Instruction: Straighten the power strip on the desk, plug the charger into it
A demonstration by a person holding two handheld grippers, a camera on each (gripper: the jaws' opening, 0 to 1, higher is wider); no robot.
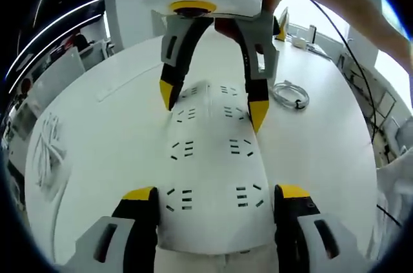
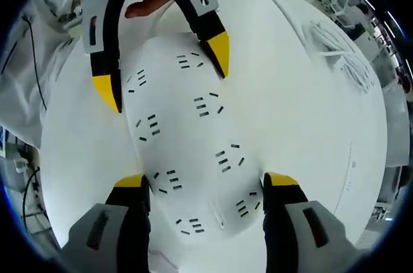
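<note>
A long white power strip (image 1: 213, 157) lies flat on the white surface (image 1: 103, 150). It runs from the bottom middle of the left gripper view up to the middle of the frame. It has two rows of plug holes along its top.

The left claw (image 1: 216, 199) sits at the bottom of that view. Its two yellow tips stand one on each side of the strip's near end, right beside its edges. It is hard to tell if they press the strip. The right claw (image 1: 213, 102) reaches down from the top of the frame, and its yellow tips stand one on each side of the strip's far end.

In the right gripper view the power strip (image 2: 187, 150) runs from the bottom middle to the upper left. The right claw (image 2: 206, 186) is at the bottom with its tips on both sides of the strip. The left claw (image 2: 168, 73) comes in from the top, spread over the other end.

A coiled white cable (image 1: 290, 95) lies on the surface at the right of the left gripper view.
</note>
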